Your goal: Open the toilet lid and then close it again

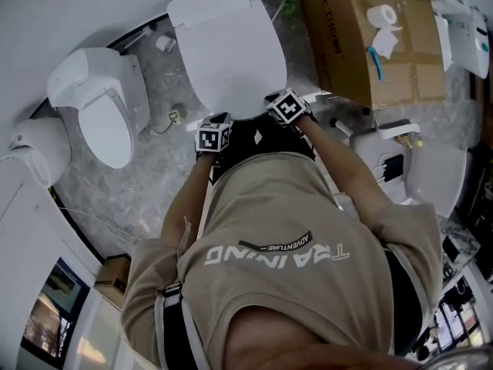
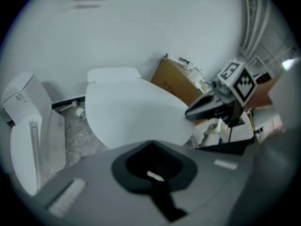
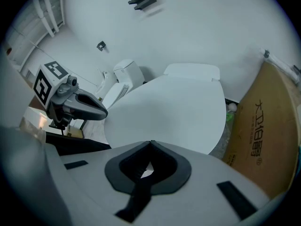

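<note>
Head view shows the toilet lid (image 1: 227, 48) lying down flat on its bowl. Its long axis runs straight away from the person, with the hinge end at the far wall and the rounded front edge nearest the body. Both tools sit at that front edge. The right gripper (image 3: 150, 142) is at the edge's right side and looks slightly nearer the rim. The left gripper (image 2: 150, 144) is at its left side, just off the rim. In each gripper view the jaws are together, their tips meeting in a seam with nothing clearly held, and the lid spreads out just beyond and below them. Lifting, as I judge it, calls for a tip slipped under the front rim and swung up toward the hinge. The floor (image 1: 162, 176) is grey and marbled. A second toilet (image 1: 100, 110) stands toward its left edge, a cardboard box (image 1: 370, 37) toward the right, and the wall (image 2: 141, 27) is plain white.
</note>
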{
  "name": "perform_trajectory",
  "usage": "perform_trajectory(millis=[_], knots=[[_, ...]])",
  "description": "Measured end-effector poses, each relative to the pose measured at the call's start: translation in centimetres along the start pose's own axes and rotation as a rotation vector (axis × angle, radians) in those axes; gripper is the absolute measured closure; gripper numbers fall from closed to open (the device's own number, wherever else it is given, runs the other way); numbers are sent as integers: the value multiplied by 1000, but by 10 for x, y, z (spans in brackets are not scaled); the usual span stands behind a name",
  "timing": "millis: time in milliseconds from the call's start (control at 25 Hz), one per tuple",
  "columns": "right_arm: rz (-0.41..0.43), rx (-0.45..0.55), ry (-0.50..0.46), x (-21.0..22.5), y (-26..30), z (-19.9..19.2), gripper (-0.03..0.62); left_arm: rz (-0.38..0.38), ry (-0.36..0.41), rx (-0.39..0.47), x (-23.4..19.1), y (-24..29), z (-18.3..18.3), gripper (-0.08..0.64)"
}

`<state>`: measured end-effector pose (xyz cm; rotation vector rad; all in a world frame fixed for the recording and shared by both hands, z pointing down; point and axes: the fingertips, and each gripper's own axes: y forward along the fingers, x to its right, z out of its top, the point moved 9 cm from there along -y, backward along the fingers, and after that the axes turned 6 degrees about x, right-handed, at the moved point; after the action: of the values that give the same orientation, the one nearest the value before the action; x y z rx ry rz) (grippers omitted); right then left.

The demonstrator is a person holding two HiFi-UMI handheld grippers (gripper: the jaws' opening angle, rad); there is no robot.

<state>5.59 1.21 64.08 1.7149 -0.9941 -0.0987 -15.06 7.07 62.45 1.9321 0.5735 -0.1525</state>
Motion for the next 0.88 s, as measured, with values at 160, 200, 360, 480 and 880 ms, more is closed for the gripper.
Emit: perform_trajectory(millis=[160, 200, 360, 480, 880], knots=[[-7, -34, 31, 4, 9, -17, 580, -2, -12, -49, -1, 19, -19, 555], [-15, -41, 22, 5, 11, -22, 578, -1, -17, -57, -2, 23, -23, 555], [-39, -34, 45, 10, 21, -39, 580, -6, -18, -82, -2, 38, -33, 555], [-33, -59, 73, 13, 32, -47, 580, -19, -37, -106, -7, 48, -41, 555], [-23, -152, 63, 21, 60, -63, 580, -51, -81, -164, -21, 72, -59, 555]])
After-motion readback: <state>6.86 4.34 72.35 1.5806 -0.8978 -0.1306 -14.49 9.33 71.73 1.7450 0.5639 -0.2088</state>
